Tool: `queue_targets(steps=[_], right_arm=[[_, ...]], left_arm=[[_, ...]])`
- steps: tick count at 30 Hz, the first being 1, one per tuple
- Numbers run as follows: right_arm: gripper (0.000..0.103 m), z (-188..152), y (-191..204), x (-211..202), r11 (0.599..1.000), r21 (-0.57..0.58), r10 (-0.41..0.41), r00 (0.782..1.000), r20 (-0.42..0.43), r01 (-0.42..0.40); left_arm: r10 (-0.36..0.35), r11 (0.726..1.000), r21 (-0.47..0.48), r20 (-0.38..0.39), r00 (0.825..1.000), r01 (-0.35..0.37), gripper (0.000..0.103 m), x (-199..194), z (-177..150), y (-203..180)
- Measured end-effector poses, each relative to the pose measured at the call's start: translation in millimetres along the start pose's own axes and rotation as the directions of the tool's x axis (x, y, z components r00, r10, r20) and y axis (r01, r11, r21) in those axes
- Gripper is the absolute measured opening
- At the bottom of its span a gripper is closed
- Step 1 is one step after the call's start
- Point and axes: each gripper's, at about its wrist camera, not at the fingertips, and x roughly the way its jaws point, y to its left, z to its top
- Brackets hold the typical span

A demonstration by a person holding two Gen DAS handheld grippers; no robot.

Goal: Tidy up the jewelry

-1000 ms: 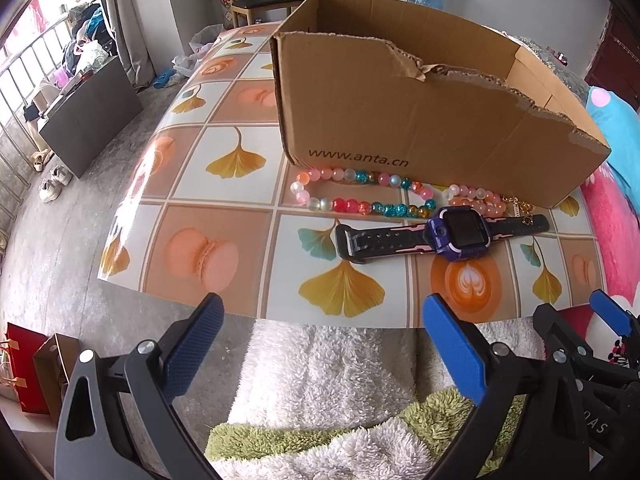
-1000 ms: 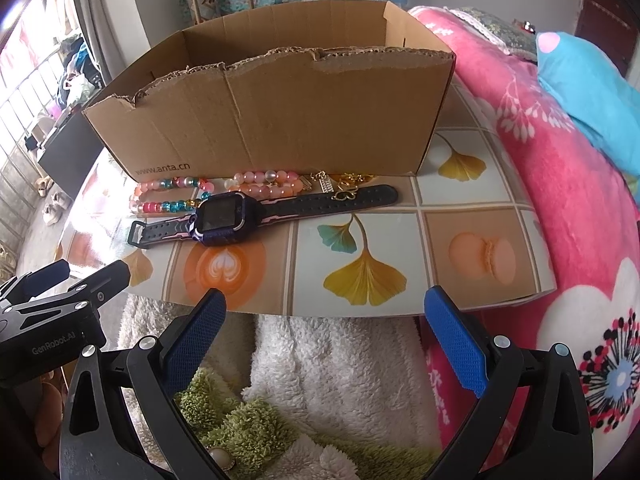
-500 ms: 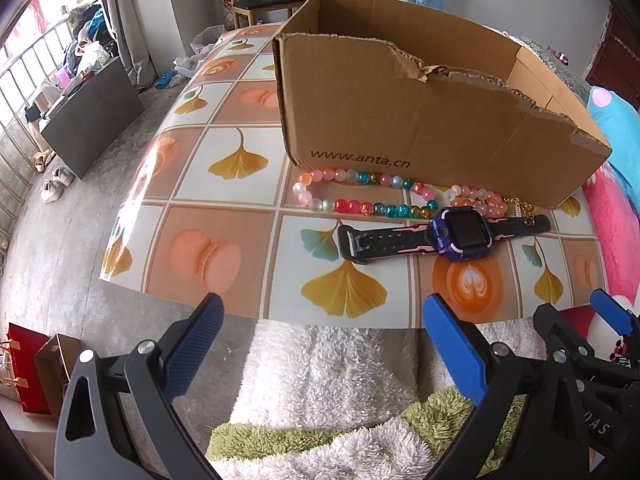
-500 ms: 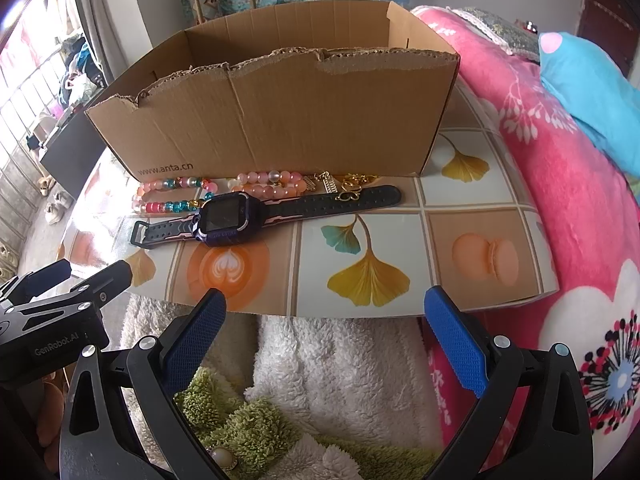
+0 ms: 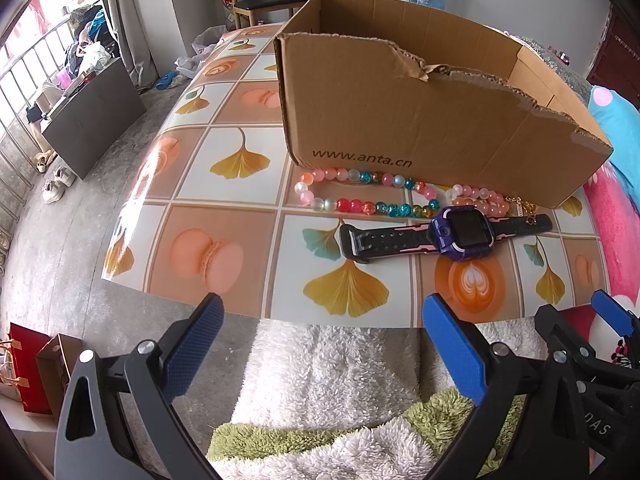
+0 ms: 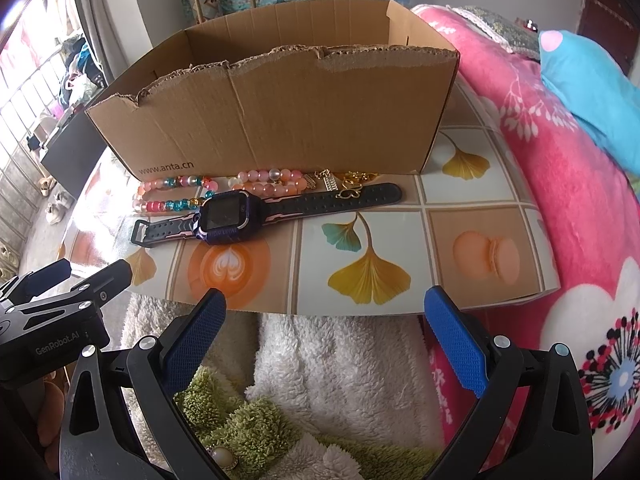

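Nothing is sorted yet, I judge: both my hand-held grippers, left (image 5: pixel 320 336) and right (image 6: pixel 324 324), hang released and empty short of the table (image 5: pixel 224 216). Ahead lie the watch (image 5: pixel 460 230), bead bracelets (image 5: pixel 360 192) and gold chain (image 6: pixel 352 184), outside the cardboard box (image 5: pixel 420 120).

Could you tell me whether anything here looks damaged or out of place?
The cardboard box has a ragged, torn top edge along its near wall. The watch and bead bracelets lie outside it on the table.

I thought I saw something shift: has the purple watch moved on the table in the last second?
No. The purple watch lies in the same spot, its face just above the latte-art tile and in front of the cardboard box; only the cameras drifted slightly.
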Motion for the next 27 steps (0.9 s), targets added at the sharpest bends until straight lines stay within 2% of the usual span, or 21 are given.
queue_targets(steps=[19, 27], right_arm=[[0.095, -0.8, -1.2, -2.5, 1.000, 0.006, -0.011, 1.000, 0.003, 0.011], [0.095, 2.8, -0.4, -9.6, 0.999, 0.000, -0.055, 0.997, 0.058, 0.055]], left_arm=[[-0.010, 1.000, -0.003, -0.002, 1.000, 0.010, 0.098, 2.6, -0.6, 2.5], [-0.015, 1.000, 0.003, 0.031, 0.999, 0.015, 0.098, 4.0, 2.6, 10.5]])
